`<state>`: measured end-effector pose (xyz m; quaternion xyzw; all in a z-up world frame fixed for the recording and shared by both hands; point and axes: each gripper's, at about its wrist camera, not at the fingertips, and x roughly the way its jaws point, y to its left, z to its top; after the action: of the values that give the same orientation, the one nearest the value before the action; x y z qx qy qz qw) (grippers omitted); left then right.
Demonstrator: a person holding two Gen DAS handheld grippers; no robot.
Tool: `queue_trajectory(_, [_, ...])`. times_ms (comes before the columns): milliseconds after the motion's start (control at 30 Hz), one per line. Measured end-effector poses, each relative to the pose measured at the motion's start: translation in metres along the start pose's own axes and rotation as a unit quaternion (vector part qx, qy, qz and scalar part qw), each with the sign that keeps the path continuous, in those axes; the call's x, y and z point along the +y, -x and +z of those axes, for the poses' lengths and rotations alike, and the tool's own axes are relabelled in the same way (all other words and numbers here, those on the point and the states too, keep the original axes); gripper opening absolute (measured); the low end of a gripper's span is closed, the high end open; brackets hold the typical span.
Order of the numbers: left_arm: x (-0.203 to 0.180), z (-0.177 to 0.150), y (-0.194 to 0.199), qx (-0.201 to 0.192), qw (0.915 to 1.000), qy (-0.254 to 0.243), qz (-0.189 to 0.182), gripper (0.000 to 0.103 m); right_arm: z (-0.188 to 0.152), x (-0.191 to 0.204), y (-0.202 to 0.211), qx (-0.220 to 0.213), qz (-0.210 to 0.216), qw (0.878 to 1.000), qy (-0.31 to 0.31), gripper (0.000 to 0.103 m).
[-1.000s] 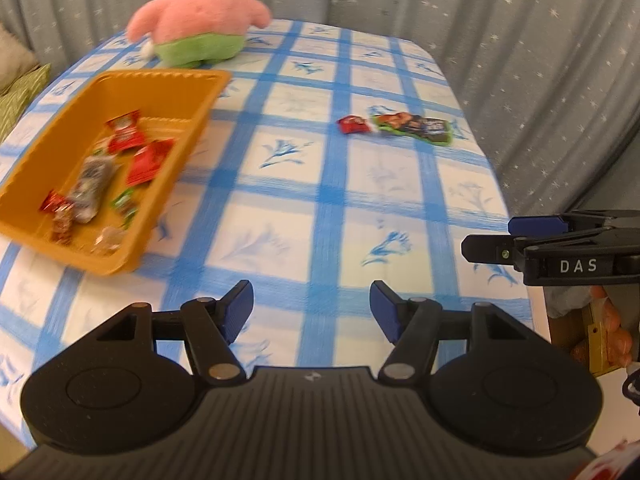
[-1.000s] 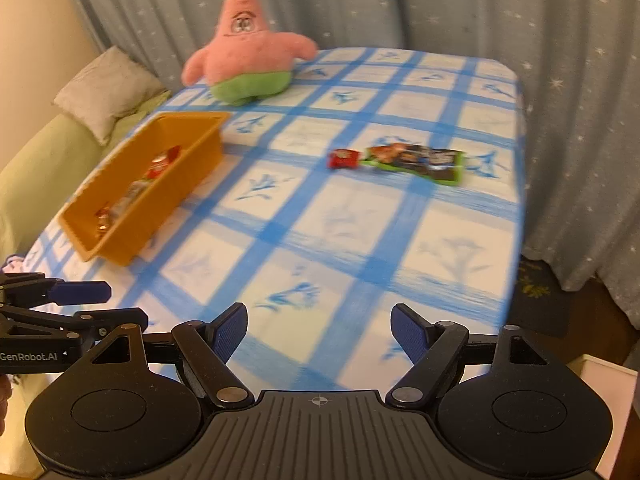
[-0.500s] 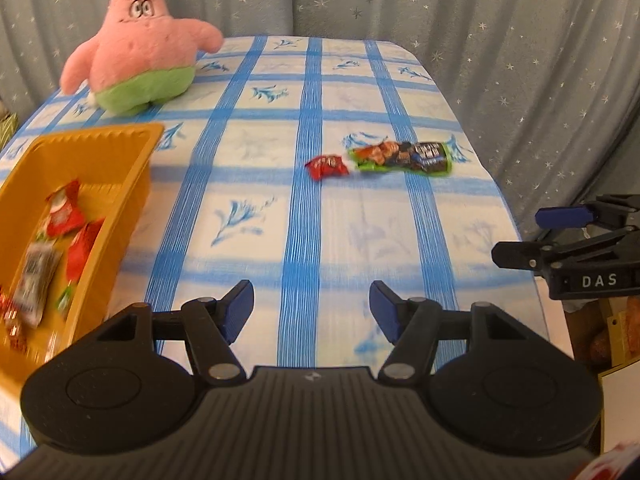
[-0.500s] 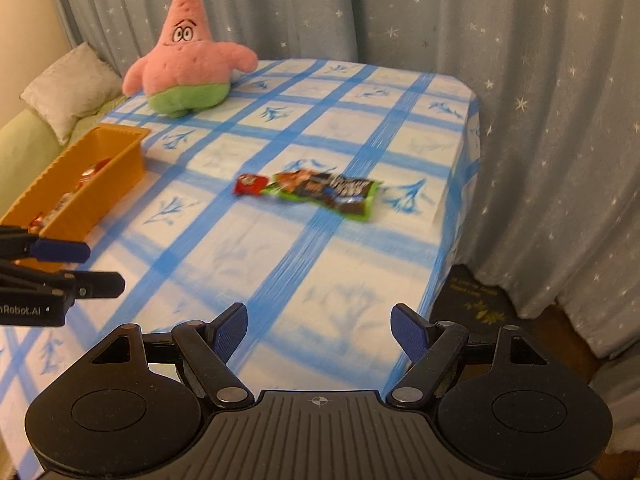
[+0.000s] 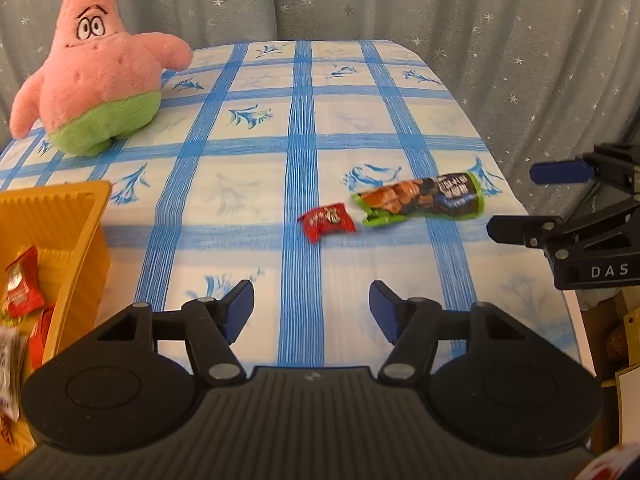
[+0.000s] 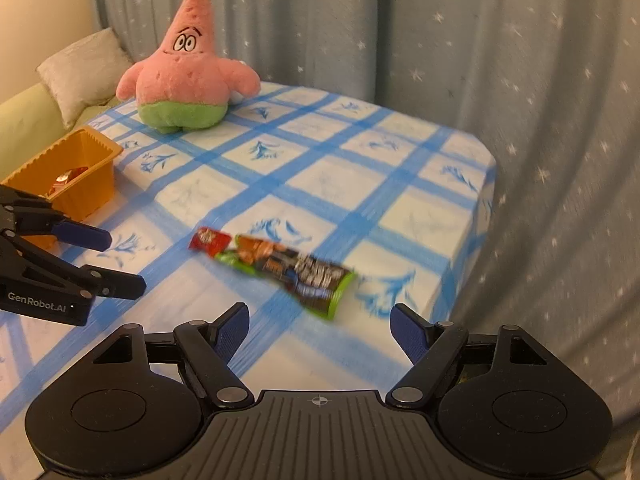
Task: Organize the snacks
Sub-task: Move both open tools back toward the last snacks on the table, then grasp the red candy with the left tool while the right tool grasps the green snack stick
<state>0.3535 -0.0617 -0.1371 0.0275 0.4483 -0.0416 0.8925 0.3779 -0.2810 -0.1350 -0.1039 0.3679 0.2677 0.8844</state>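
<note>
Star-dotted grey curtains close in a small bench (image 5: 248,208) under a blue-checked cloth, with a pale cushion (image 6: 84,68) and sofa off to one side. The left hand-held gripper (image 5: 311,306) hangs over the near edge with its blue pads spread wide and nothing between them, aimed down the stripe that runs toward the small red candy (image 5: 327,221); that heading suits a straight pick. The right hand-held gripper (image 6: 319,330) is likewise wide and empty, poised just short of the long green snack bar (image 6: 286,270), which lies flat and end-on to the candy (the two look to be touching, or nearly so). Both loose snacks sit near the bench's right edge, well apart from the orange tray (image 5: 86,216) at the left, which already holds several red wrappers and so reads as the collecting place. The pink star plush (image 5: 96,76) stands upright at the far corner, probably mere decoration, clear of any path to the tray.
</note>
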Motion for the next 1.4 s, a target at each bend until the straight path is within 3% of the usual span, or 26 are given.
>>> queue_trajectory(233, [0.002, 0.012, -0.025, 0.007, 0.9999, -0.007, 0.004, 0.061, 0.012, 0.005, -0.028, -0.006, 0.014, 0.998, 0.064, 0.077])
queue_trajectory(433, [0.005, 0.018, -0.037, 0.01, 0.9999, -0.011, 0.005, 0.06, 0.012, 0.015, -0.054, 0.004, 0.022, 0.994, 0.111, 0.062])
queue_trajectory(733, [0.009, 0.022, -0.045, 0.012, 0.9998, -0.013, 0.006, 0.06, 0.02, 0.019, -0.072, 0.0, 0.055, 0.99, 0.13, 0.055])
queue_trajectory(800, [0.011, 0.022, -0.046, 0.011, 0.9998, -0.013, 0.006, 0.06, 0.021, 0.019, -0.072, 0.002, 0.065, 0.99, 0.126, 0.049])
queue_trajectory(967, [0.011, 0.024, -0.048, 0.009, 0.9998, -0.019, 0.003, 0.06, 0.022, 0.019, -0.07, 0.009, 0.063, 0.991, 0.12, 0.047])
queue_trajectory(1100, [0.007, 0.026, -0.05, 0.004, 0.9993, -0.038, -0.003, 0.06, 0.028, 0.018, -0.069, 0.036, 0.027, 0.996, 0.076, 0.046])
queue_trajectory(1233, [0.002, 0.028, -0.053, -0.003, 0.998, -0.063, -0.003, 0.06, 0.034, 0.002, -0.066, 0.059, -0.02, 0.997, -0.042, 0.046])
queue_trajectory(1400, [-0.003, 0.033, -0.059, -0.007, 0.9962, -0.087, -0.005, 0.051, 0.033, -0.018, -0.059, 0.051, -0.014, 0.99, -0.131, 0.045])
